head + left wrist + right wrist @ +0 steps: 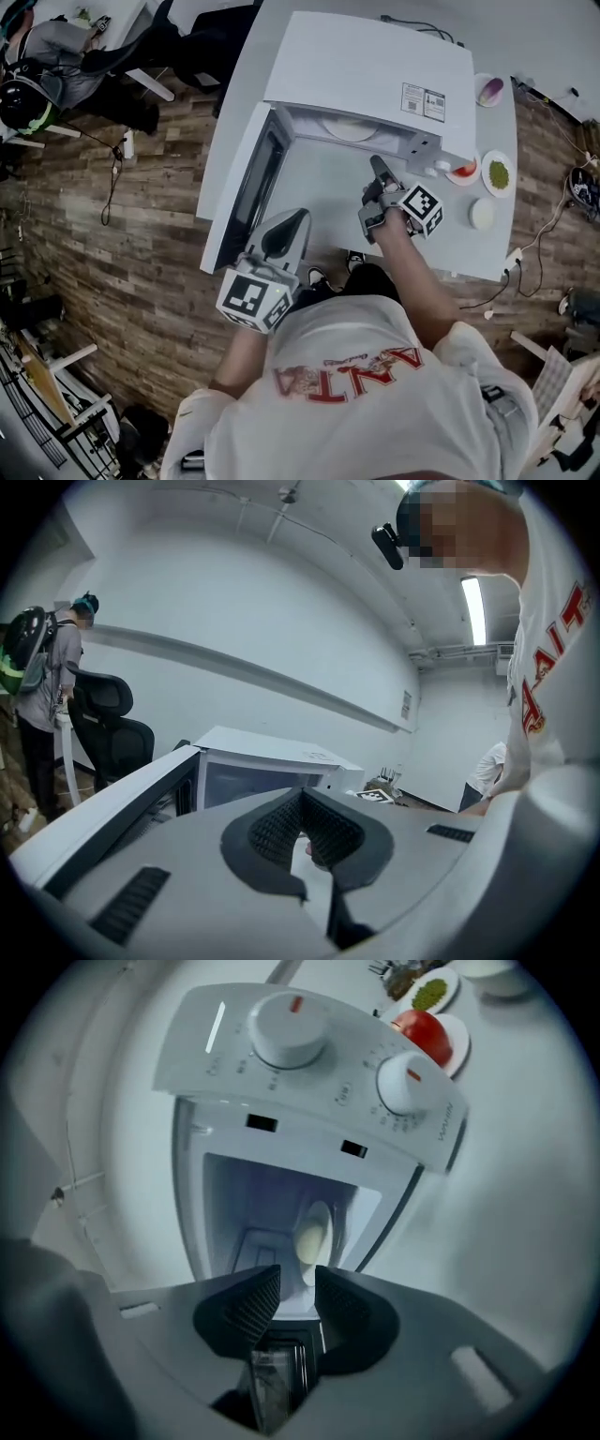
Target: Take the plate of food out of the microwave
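Left gripper [302, 799], fingers together, hangs by the microwave door [239, 187]; right gripper [298, 1283], fingers slightly spread and empty, must next reach the plate [314, 1232] inside.

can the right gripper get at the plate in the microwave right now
Probably yes. The microwave door stands open, the right gripper faces the opening with jaws apart and empty, and nothing shows between it and the plate inside.
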The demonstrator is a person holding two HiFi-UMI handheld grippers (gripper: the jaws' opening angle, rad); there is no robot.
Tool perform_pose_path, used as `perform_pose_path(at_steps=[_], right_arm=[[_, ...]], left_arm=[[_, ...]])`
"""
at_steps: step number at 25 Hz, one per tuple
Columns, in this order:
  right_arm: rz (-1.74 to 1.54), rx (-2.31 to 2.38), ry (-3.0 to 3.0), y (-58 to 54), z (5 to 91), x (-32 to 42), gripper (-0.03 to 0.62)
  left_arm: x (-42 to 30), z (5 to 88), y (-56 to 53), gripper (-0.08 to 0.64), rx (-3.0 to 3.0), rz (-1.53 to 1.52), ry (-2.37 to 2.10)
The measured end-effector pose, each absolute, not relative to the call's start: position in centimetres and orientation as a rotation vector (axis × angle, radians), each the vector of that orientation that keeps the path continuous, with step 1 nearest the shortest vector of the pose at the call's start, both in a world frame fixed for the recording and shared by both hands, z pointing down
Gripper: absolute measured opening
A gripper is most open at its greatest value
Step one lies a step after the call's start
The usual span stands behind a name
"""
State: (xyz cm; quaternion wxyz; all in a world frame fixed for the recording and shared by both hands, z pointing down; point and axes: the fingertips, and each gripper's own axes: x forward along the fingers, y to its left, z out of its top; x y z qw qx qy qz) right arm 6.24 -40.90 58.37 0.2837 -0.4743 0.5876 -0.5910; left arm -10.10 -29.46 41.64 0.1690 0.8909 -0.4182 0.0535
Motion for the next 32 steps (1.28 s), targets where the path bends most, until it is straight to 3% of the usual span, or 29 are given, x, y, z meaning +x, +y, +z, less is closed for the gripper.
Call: perform_pose_path(at_steps=[20, 25, 32], right_arm=[[-1.663, -1.34, 1.392, -47.8, 64.5, 3.8, 0.067], [-1.681, -1.338, 1.389, -47.9, 64.8, 3.8, 0.021], [-1.691, -1.308, 1.39, -46.9, 64.5, 3.7, 0.018]], left_arm=[[-10.6, 44.5, -31.8, 0.009, 2.465, 0.243, -1.218], [-10.8, 44.6, -31.4, 0.009, 2.455, 0.243, -1.216], [-10.1, 44.7, -30.6, 0.009, 2.469, 0.236, -1.169]])
